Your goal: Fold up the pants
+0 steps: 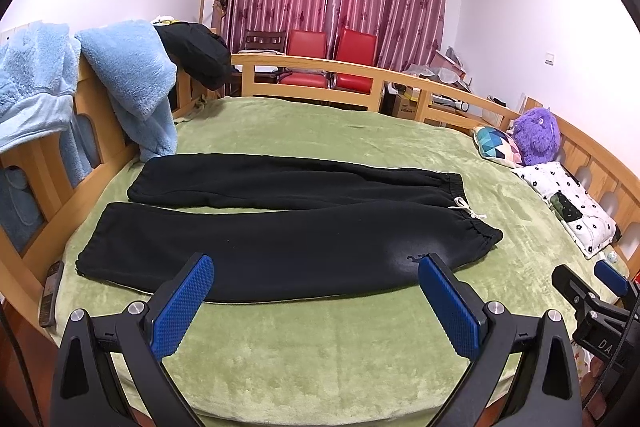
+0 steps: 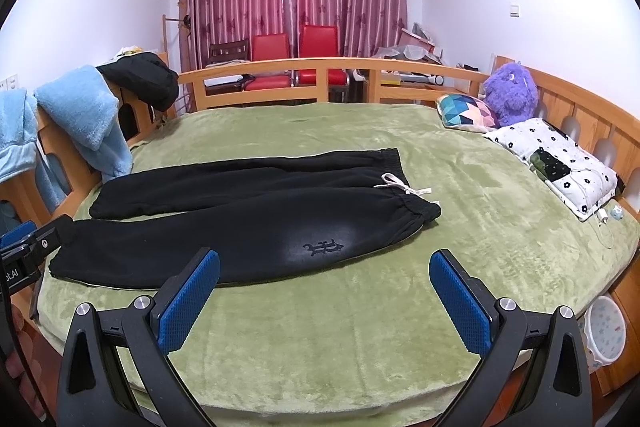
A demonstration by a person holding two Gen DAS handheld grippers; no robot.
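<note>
Pants (image 1: 280,227) lie flat just beyond both spread hand-held grippers.

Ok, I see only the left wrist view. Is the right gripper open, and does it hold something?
Observer: The right gripper is open and holds nothing.
Operator: My own finger covers a mark on the near leg. What is it?
Observer: A dark emblem on a faded patch of the pants, near the waistband.
Operator: Anything at the right edge of the bed?
Observer: A white charger cable lies over the flowered pillow.
</note>
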